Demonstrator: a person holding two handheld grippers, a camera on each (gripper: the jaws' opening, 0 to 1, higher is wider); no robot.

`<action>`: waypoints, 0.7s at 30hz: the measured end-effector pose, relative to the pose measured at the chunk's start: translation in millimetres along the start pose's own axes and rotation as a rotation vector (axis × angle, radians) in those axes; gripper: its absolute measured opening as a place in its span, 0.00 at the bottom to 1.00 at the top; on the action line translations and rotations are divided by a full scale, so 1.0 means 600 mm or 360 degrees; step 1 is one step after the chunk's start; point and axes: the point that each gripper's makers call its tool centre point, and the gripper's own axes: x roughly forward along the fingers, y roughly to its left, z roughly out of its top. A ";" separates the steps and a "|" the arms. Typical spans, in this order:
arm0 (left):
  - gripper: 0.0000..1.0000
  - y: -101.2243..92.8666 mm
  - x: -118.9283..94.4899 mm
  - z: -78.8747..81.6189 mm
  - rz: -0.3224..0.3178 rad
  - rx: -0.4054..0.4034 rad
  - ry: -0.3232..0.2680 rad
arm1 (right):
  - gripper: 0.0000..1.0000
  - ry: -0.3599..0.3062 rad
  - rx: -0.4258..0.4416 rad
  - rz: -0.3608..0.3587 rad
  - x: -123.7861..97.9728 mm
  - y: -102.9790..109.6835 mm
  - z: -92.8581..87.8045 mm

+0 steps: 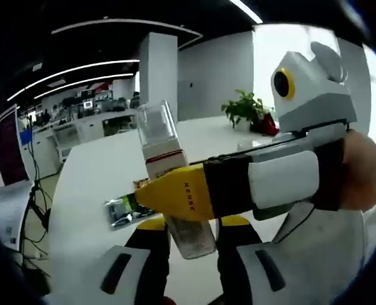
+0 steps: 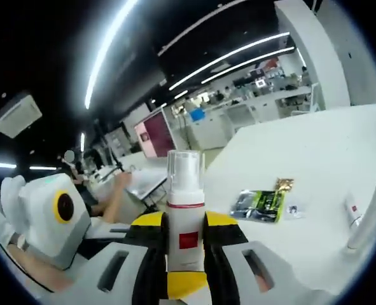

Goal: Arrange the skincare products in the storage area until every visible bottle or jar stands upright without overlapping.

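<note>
My left jaws are clamped on the lower body of a white pump bottle with a clear cap and a red band [image 1: 175, 184], one yellow-tipped jaw on each side, and in the left gripper view my right gripper [image 1: 175, 198] comes in from the right, with its yellow jaw lying across the front of the same bottle. From the right gripper view the bottle [image 2: 186, 216] sits upright dead centre between my right jaws, both pressed against its sides, so both grippers have it pinched, held up above the white table [image 2: 315, 184]. My left gripper's white body [image 2: 48, 219] pokes in from the left there.

A bit further out, a small green and black sachet [image 2: 259, 204] lies flat on the tabletop with a little gold packet [image 2: 283, 184] just beside it. A white tube with a small red mark [image 2: 352, 213] lies near the right edge. Way at the back of the table in the left gripper view there's a leafy green potted plant [image 1: 245, 109].
</note>
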 end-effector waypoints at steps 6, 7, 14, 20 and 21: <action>0.21 0.001 -0.004 -0.001 -0.0095 -0.0130 -0.0036 | 0.22 -0.0002 0.0024 0.0022 -0.006 -0.007 0.002; 0.20 0.002 -0.005 0.001 -0.0124 -0.0158 -0.0046 | 0.22 -0.0005 0.0071 0.0080 -0.007 -0.004 0.003; 0.19 -0.034 -0.022 0.031 -0.0489 -0.0282 -0.0155 | 0.23 -0.0039 0.0063 0.0398 -0.031 0.017 0.027; 0.19 -0.067 -0.051 0.061 -0.0896 -0.0496 -0.0252 | 0.26 -0.0033 -0.0024 0.0712 -0.059 0.046 0.056; 0.19 -0.072 -0.057 0.061 -0.0960 -0.0496 -0.0247 | 0.27 -0.0007 -0.0049 0.0782 -0.066 0.053 0.058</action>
